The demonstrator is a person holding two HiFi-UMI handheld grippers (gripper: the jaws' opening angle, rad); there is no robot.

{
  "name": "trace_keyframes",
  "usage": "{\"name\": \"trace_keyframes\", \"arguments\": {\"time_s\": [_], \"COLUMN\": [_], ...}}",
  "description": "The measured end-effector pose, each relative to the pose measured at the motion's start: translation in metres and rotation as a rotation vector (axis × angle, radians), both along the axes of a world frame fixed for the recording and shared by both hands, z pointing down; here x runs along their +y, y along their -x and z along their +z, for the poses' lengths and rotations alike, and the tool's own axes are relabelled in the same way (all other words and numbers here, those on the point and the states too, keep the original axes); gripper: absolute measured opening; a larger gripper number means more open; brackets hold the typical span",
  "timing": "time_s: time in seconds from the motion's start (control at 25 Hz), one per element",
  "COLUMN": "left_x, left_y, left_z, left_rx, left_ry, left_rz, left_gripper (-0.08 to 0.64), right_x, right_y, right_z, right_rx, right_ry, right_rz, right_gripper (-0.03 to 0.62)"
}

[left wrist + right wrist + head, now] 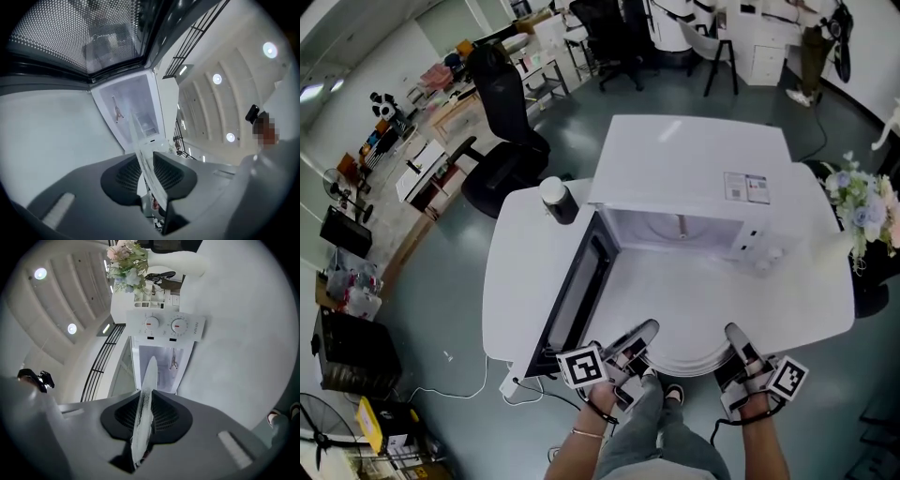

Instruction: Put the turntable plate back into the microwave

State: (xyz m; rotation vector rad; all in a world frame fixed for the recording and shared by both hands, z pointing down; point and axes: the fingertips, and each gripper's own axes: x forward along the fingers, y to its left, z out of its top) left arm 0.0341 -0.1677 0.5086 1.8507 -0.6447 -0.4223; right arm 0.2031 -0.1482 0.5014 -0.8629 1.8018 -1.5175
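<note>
The clear glass turntable plate (694, 356) lies flat at the near edge of the white table (520, 262), in front of the white microwave (694, 169). The microwave's door (577, 291) stands swung open to the left, and its cavity (675, 230) holds no plate. My left gripper (637, 339) is shut on the plate's left rim (152, 176). My right gripper (736, 344) is shut on the right rim (146, 394). In both gripper views the rim runs edge-on between the black pads, with the open cavity (131, 108) (164, 362) straight ahead.
A dark cylinder with a white lid (556, 199) stands on the table left of the microwave, behind the door. A bunch of flowers (862, 206) is at the right. Two dials sit on the control panel (164, 326). Black office chairs (502, 112) stand beyond the table.
</note>
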Motion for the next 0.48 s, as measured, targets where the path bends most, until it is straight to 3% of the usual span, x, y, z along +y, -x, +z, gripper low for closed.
{"name": "trace_keyframes", "arguments": {"time_s": [0.48], "left_x": [-0.015], "left_y": [-0.006], "left_z": [0.021], "left_rx": [-0.059], "left_ry": [-0.024], "left_rz": [0.044], "left_gripper": [0.084], "right_x": [-0.008], "right_y": [-0.005], "right_z": [0.027], "right_rx": [-0.113], "right_ry": [0.017], "right_rz": [0.057], "right_gripper": [0.048]}}
